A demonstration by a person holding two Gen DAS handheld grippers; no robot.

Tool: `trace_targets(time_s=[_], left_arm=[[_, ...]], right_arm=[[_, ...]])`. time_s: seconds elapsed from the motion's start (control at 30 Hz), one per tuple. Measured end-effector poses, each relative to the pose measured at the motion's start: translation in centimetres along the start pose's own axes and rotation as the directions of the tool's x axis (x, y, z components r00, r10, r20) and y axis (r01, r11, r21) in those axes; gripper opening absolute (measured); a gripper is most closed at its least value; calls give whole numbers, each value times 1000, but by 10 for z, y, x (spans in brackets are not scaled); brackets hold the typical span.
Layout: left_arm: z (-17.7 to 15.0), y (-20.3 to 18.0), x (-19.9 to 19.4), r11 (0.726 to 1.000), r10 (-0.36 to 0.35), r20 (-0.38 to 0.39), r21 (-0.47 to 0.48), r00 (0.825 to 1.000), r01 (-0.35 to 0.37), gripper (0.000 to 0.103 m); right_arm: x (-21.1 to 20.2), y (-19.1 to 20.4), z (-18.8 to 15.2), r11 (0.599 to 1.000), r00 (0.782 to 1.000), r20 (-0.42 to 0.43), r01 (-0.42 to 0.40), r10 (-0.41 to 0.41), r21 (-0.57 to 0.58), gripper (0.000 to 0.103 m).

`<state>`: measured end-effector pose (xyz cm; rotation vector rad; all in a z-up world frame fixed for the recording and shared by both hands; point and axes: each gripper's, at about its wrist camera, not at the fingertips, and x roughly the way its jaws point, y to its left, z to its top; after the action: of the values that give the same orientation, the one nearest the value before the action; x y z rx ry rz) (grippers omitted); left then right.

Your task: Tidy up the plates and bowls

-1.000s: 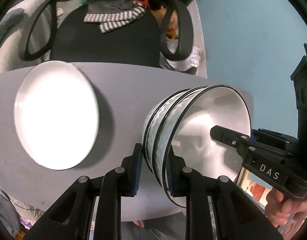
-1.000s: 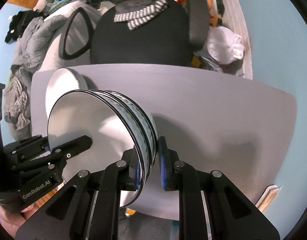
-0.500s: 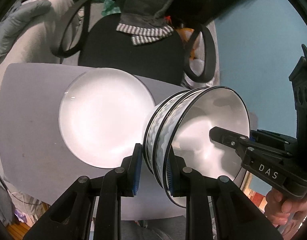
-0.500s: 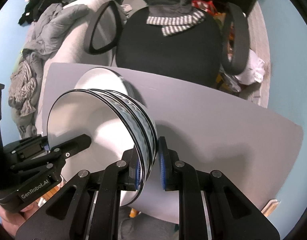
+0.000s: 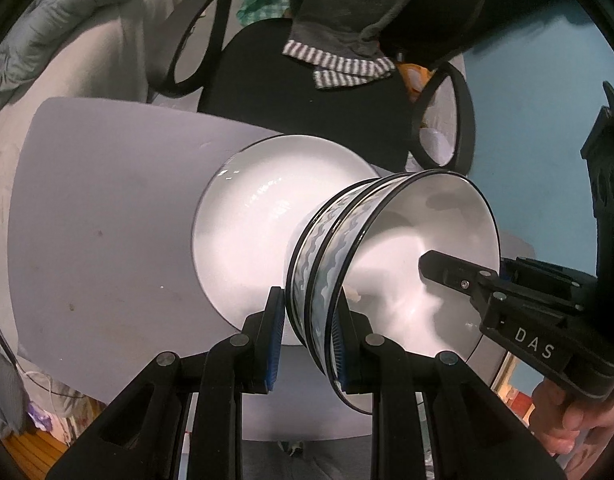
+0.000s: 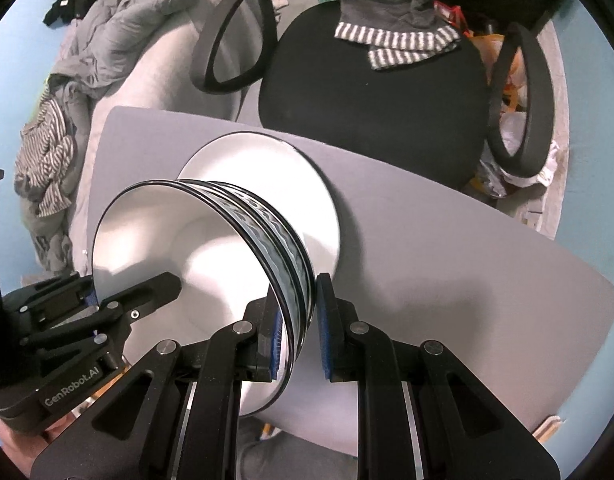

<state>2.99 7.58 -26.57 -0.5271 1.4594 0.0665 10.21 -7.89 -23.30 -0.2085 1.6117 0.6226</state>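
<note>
A blue wall is framing the scene, with a black office chair (image 6: pixel 371 92) sitting behind a grey tabletop (image 5: pixel 107 240) and a grey garment with striped cuffs (image 6: pixel 395 40) hanging over the chair's seat. A white plate (image 5: pixel 251 236) is lying flat on the tabletop. Above it, the stacked bowls (image 5: pixel 387 264) — two nested, white inside with a blue wavy band and dark rims — are being held in the air from both sides. The left gripper (image 5: pixel 307 332) is clamping the near rim of the stack, its blue pads pressing on the outer wall and the inside. The right gripper (image 6: pixel 299 328) is gripping the opposite rim the same way, jaws narrowed onto the two rims (each gripper is also showing in the other's view, reaching into the bowl's mouth). In both views the stack is overlapping the plate's right portion; whether it is touching the plate cannot be told.
</note>
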Motion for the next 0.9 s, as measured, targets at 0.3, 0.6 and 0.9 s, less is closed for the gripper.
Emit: trace_targets(time_s=[0.3, 0.6, 0.9], left_arm=[[11, 16, 13, 1000, 14, -24, -3, 1000, -14, 21], [10, 21, 13, 1000, -1, -14, -19, 1000, 0, 21], [9, 24, 22, 1000, 12, -35, -18, 999, -12, 21]], right_arm=[[21, 11, 12, 1000, 999, -35, 18, -18, -1, 16], [28, 14, 17, 999, 999, -42, 29, -28, 17, 16], [32, 18, 15, 999, 999, -28, 37, -37, 13, 16]])
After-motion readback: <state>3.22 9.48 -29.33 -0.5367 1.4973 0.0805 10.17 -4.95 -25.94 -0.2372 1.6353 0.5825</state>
